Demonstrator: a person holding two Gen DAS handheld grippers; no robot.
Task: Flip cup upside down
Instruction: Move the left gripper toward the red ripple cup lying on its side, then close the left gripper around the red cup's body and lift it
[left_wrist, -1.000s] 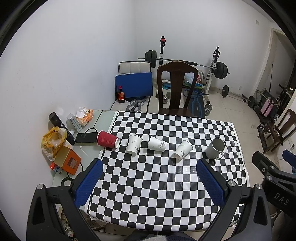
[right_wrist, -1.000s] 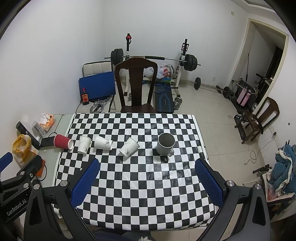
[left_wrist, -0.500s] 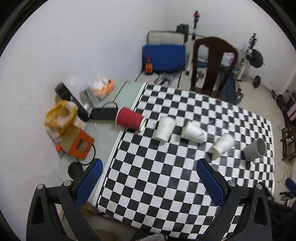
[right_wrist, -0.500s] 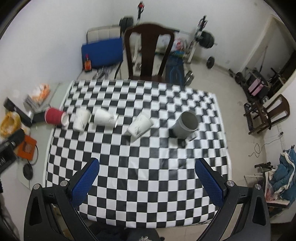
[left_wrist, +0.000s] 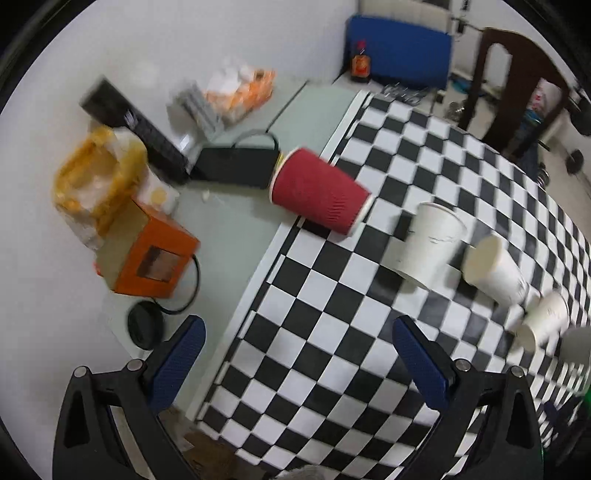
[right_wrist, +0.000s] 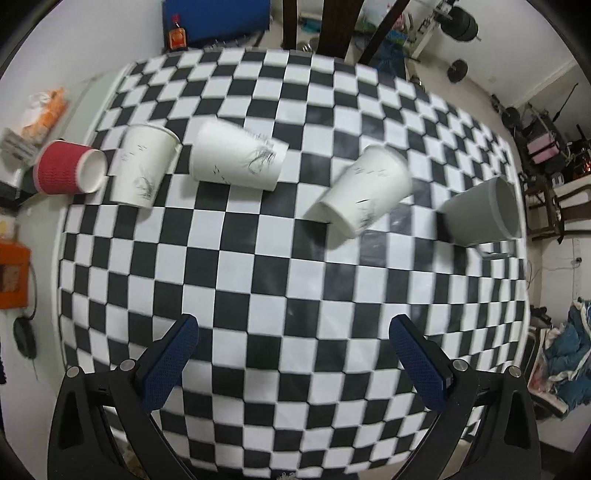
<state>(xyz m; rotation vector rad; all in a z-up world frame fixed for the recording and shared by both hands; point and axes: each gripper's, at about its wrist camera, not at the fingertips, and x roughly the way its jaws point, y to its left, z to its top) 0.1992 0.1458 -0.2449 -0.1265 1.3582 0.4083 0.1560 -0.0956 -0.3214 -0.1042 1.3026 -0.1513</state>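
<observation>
A row of cups lies on the checkered tablecloth (right_wrist: 295, 280). A red ribbed cup (left_wrist: 319, 192) (right_wrist: 68, 168) lies on its side at the left edge. Beside it an upright white paper cup (right_wrist: 144, 166) (left_wrist: 430, 245) stands. Two more white paper cups (right_wrist: 236, 158) (right_wrist: 364, 192) lie on their sides. A grey mug (right_wrist: 484, 210) sits at the right, tilted in view. My left gripper (left_wrist: 295, 350) is open and empty, above the table's left edge, short of the red cup. My right gripper (right_wrist: 293, 350) is open and empty over the cloth's front middle.
On the bare grey table strip left of the cloth are an orange box (left_wrist: 147, 258), a yellow bag (left_wrist: 92, 181), a black case (left_wrist: 236, 166), a black remote (left_wrist: 136, 129) and a cable. A wooden chair (left_wrist: 517, 85) stands behind the table.
Both grippers have moved forward and down toward the table. The left one has swung left toward the red cup. The cups have not moved.
</observation>
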